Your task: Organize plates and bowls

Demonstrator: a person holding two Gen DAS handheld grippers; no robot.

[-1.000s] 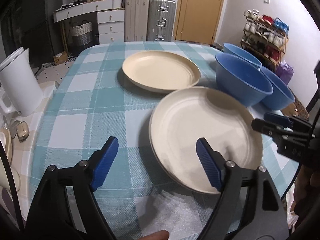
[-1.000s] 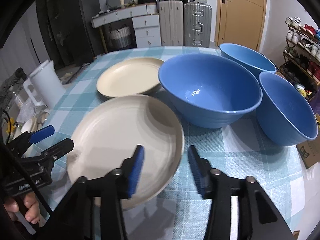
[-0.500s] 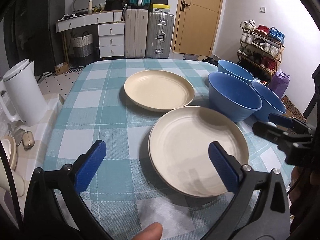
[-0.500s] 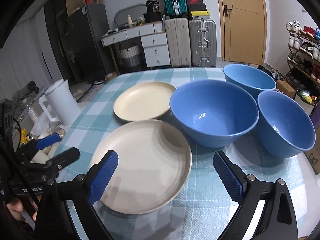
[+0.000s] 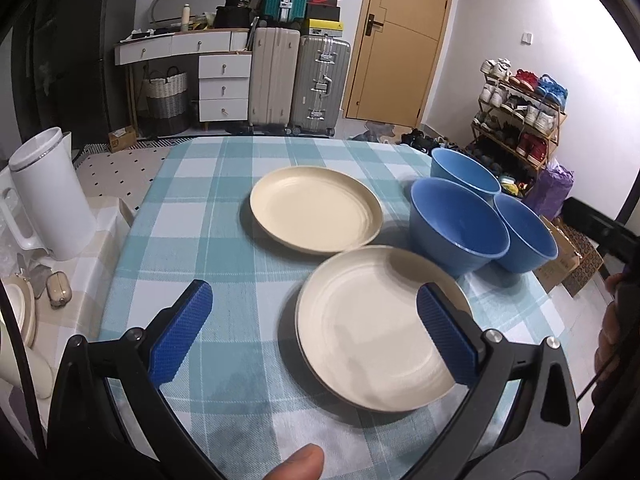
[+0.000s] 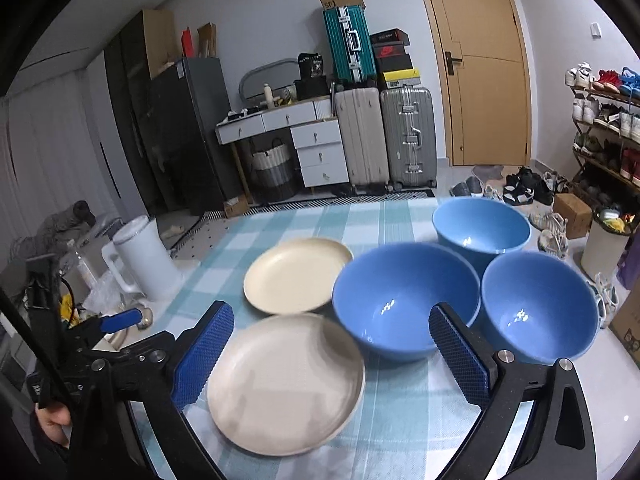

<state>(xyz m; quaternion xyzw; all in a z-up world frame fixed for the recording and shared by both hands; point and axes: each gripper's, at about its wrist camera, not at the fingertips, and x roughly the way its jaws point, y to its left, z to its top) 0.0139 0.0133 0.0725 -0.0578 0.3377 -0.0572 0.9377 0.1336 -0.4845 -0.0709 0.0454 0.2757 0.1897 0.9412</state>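
Note:
A cream plate (image 5: 372, 328) (image 6: 284, 384) lies flat on the checked tablecloth (image 5: 192, 208) nearest me. A second cream plate (image 5: 316, 212) (image 6: 296, 276) lies just beyond it. Three blue bowls stand in a cluster to their right: a middle bowl (image 5: 460, 224) (image 6: 404, 300), a far one (image 5: 464, 168) (image 6: 480, 224) and a right one (image 5: 524, 236) (image 6: 536, 304). My left gripper (image 5: 314, 296) hovers open above the near plate's left side. My right gripper (image 6: 332, 316) hangs open over the near plate and middle bowl. Neither holds anything.
A white kettle (image 5: 48, 200) (image 6: 140, 264) stands on a side surface left of the table. The left gripper's blue tip (image 6: 120, 316) shows at the right wrist view's left edge. Suitcases, drawers and a door are behind; a shoe rack (image 5: 520, 120) is on the right.
Both grippers opened wide and rose away from the table. The right gripper's jaws, earlier half closed at the near plate's rim, now stand clear of it.

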